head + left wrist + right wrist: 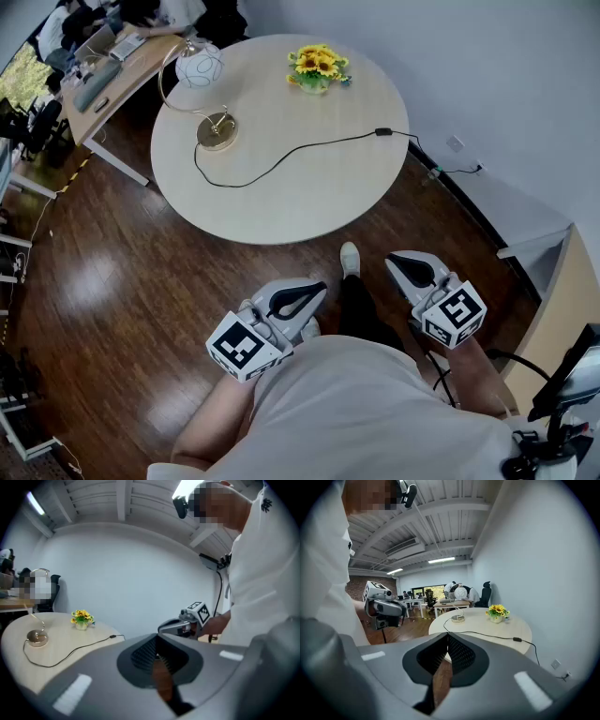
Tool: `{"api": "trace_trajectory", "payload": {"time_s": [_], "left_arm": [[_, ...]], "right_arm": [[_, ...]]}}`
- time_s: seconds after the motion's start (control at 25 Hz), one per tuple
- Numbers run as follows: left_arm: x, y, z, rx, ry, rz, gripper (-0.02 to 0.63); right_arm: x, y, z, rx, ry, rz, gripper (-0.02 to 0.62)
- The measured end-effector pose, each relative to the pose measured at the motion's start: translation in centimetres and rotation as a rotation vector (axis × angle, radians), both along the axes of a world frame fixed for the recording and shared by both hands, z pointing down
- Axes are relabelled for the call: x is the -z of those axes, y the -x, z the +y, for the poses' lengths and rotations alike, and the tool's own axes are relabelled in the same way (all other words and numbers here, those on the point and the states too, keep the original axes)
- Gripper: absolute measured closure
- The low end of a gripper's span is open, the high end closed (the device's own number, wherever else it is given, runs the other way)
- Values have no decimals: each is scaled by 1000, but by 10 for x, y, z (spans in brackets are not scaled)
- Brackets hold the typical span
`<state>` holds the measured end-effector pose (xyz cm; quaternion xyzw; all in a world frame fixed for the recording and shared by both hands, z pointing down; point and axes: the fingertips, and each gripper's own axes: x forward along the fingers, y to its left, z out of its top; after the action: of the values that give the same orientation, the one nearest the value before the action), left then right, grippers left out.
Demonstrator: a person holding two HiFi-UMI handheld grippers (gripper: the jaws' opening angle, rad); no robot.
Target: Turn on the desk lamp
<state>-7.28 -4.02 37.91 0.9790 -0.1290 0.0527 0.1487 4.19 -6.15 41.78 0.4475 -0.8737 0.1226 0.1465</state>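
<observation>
The desk lamp (214,129) stands on the far left of the round table (309,197), with a brass base, a curved arm and a white globe shade (200,67). It looks unlit. Its black cord runs across the table to an inline switch (382,131) near the right edge. Both grippers are held close to the person's body, short of the table's near edge. My left gripper (314,287) and right gripper (405,262) are shut and hold nothing. The lamp base (37,638) and the switch (112,636) lie far ahead in the left gripper view, as do the base (458,618) and switch (517,639) in the right.
A small pot of yellow flowers (319,69) sits at the table's far side. The cord drops off the right edge to a wall socket (455,143). A desk with seated people (103,56) stands beyond the lamp. Dark wood floor (112,281) surrounds the table.
</observation>
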Motion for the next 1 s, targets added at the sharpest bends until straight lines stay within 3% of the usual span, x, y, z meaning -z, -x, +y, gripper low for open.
{"api": "trace_trajectory", "payload": {"time_s": [0.24,0.6,0.8,1.0], "left_arm": [[6,-23,-84,102,-12,-23,588],[25,-74,-201,243,-23,-30,588],[22,-89,-235,308,-18,-47,588],[13,-90,-252,370,20,-62,588]], "right_arm": [[-35,-51,-108,35,39,37,592],[-132,-162,-283,63,185,222,592],[-195,-210,-343,92,275,349,592],[-236,-230,-374,149,345,442,592]]}}
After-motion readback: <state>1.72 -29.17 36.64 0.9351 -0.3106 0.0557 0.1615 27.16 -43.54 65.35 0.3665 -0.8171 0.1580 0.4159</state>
